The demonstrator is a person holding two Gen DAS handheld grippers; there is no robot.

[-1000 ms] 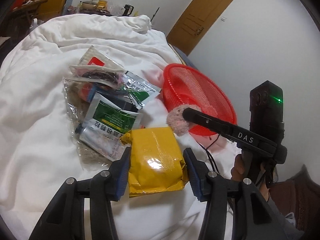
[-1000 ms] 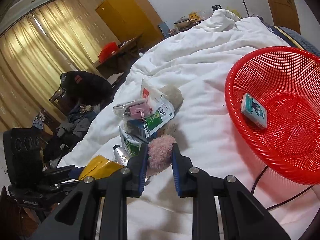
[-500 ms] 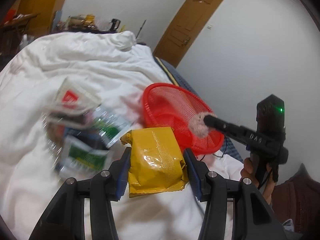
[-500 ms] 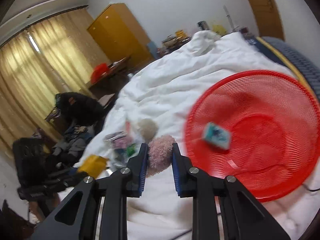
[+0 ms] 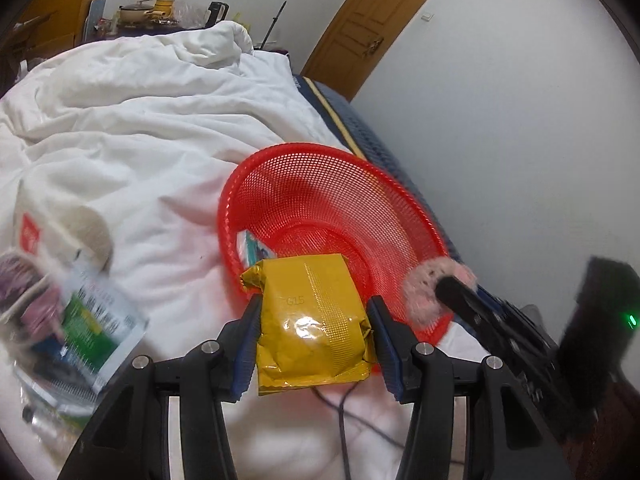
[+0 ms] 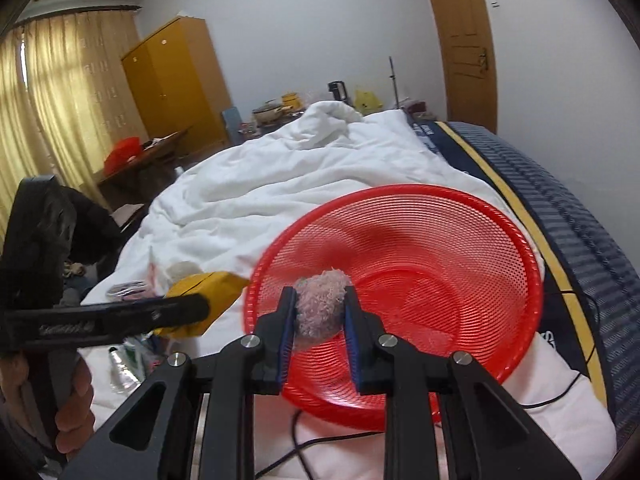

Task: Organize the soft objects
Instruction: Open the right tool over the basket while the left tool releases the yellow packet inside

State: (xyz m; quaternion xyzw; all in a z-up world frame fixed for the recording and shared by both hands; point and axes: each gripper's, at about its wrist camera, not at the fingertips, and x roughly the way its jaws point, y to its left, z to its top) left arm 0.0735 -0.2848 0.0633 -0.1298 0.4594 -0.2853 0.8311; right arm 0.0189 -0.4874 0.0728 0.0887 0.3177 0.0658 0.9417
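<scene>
Partly hidden: basket item (image 5: 249, 245) | left gripper (image 5: 314, 330) pinches yellow packet (image 5: 312, 320) | right gripper (image 6: 320, 312) pinches pink plush (image 6: 320, 306)

Both tongs carried yellow packet (image 5: 312, 320) and pink plush (image 6: 320, 310) over the red basket (image 6: 460, 216).

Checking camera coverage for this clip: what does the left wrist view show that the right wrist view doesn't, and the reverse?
Left wrist only: the small teal-printed packet inside the red basket, and the green-and-white sachet in the blurred pile.

Right wrist only: the curtains, yellow wardrobe, and the hand holding the left gripper.

Both: the basket, the white duvet, the yellow packet in the left gripper's fingers, the pink plush in the right gripper.
</scene>
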